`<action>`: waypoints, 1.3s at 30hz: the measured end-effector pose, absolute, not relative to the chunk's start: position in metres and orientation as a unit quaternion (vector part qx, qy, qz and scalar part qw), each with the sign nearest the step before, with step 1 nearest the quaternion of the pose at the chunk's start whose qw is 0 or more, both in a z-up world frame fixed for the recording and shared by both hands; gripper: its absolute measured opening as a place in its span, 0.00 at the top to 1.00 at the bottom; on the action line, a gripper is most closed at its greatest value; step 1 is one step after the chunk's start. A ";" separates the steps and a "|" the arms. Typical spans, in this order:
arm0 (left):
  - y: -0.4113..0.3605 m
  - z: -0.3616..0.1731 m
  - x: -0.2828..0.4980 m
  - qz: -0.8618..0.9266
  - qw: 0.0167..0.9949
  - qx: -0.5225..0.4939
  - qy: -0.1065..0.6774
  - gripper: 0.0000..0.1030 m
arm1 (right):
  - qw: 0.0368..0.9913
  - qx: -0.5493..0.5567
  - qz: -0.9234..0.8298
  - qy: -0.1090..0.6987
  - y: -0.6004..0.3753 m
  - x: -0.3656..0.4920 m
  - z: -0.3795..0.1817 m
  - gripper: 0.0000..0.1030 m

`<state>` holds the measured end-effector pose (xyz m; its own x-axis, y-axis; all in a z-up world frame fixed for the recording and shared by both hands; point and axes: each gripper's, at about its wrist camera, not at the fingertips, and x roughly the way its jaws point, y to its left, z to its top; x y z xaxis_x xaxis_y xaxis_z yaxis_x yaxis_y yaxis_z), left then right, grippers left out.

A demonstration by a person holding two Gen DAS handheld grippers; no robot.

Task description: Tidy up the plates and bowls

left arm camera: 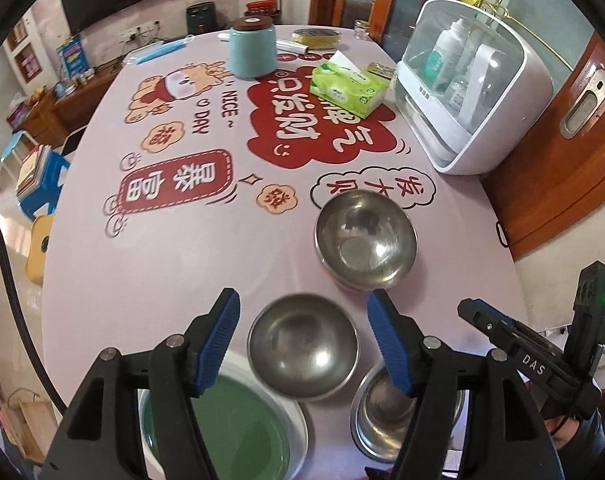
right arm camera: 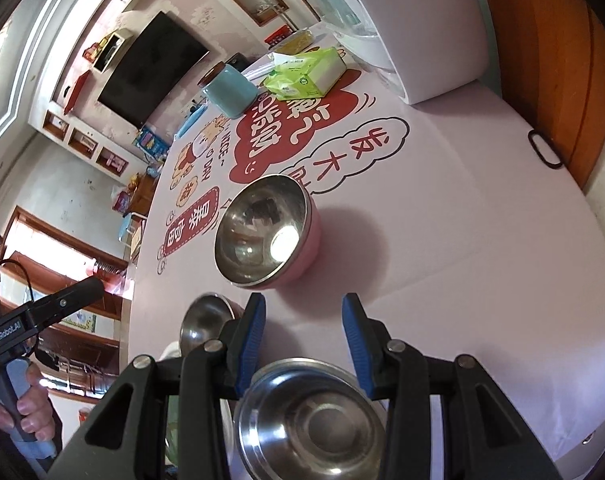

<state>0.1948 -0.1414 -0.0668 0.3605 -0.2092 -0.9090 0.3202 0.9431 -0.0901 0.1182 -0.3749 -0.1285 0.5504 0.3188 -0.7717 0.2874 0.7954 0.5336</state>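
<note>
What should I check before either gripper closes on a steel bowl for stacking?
1. Left gripper open, nothing held: ok.
2. Right gripper open, nothing held: ok.
3. Small steel bowl sits between the left gripper's blue pads: ok in image; height over rim cannot tell.
4. Shallow steel bowl lies under the right gripper: ok.
5. Pink-sided bowl upright and empty, ready to receive: ok.
6. Green plate overlaps the small bowl's edge in view; touching: cannot tell.
</note>
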 end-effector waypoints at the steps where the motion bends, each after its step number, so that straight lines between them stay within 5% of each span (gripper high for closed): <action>1: -0.143 -0.070 0.199 -0.164 0.822 0.052 0.543 0.37 | 0.820 0.321 0.007 0.473 -0.374 0.121 -0.129 0.61; 26: -0.181 -0.182 0.282 -0.231 0.763 0.053 0.601 0.37 | 0.810 0.327 -0.017 0.487 -0.347 0.176 -0.167 0.62; 39: -0.186 -0.213 0.291 -0.248 0.731 0.025 0.635 0.74 | 0.801 0.332 -0.021 0.498 -0.349 0.184 -0.179 0.77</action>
